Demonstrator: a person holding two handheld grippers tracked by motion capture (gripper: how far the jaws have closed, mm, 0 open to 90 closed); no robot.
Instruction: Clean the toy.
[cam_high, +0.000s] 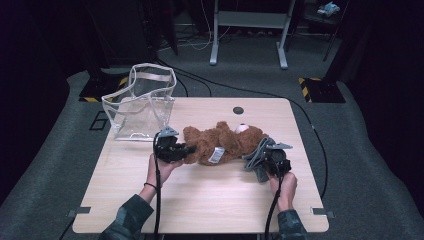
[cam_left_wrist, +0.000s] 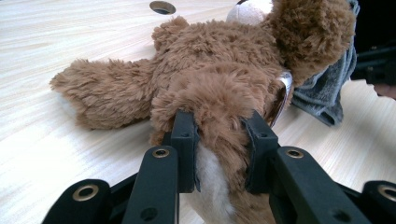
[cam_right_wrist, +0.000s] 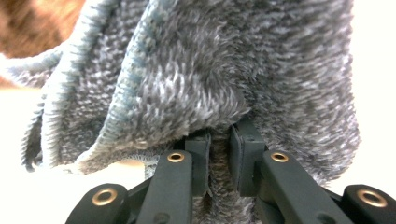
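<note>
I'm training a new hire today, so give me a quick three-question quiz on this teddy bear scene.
1. What does the left claw grip?
2. True or false: the right claw is shut on the grey cloth.
3. Where does the clear bag stand: A, at the table's far left corner; B, on the teddy bear?

Key: 1. a limb of the teddy bear; 2. true; 3. A

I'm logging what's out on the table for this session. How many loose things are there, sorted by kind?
Soft toys: 1, the brown teddy bear
Cloths: 1, the grey fuzzy cloth
Bags: 1, the clear plastic bag
Total: 3
</note>
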